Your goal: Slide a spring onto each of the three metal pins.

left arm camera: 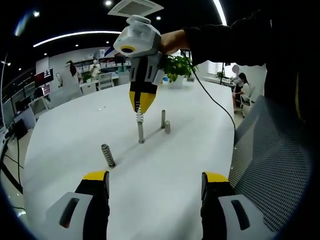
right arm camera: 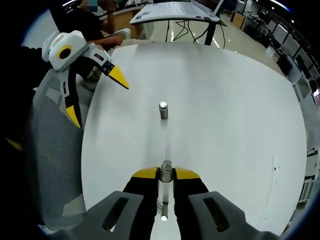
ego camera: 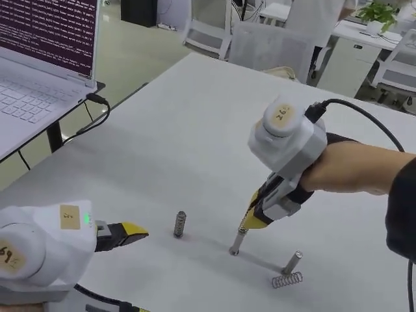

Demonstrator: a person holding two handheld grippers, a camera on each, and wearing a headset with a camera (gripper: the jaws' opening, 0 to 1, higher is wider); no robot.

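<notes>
White surface (ego camera: 195, 130) carries three upright pins. The right gripper (ego camera: 252, 221) has its fingers clenched on a spring (left arm camera: 139, 118), which sits right over the middle pin (ego camera: 236, 244). The left gripper (left arm camera: 155, 177) hangs well apart, its fingers released. A loose spring (ego camera: 286, 280) lies beside the end pin (ego camera: 292, 262).

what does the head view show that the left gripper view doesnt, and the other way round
Head view adds the laptop on a side desk and the left gripper seen from outside, white body included. Left gripper view adds the ceiling lights and that gripper's own jaws standing wide open. Both share the right gripper shut on a spring over the middle pin, plus the sprung pin and the bare pin on the white table.
</notes>
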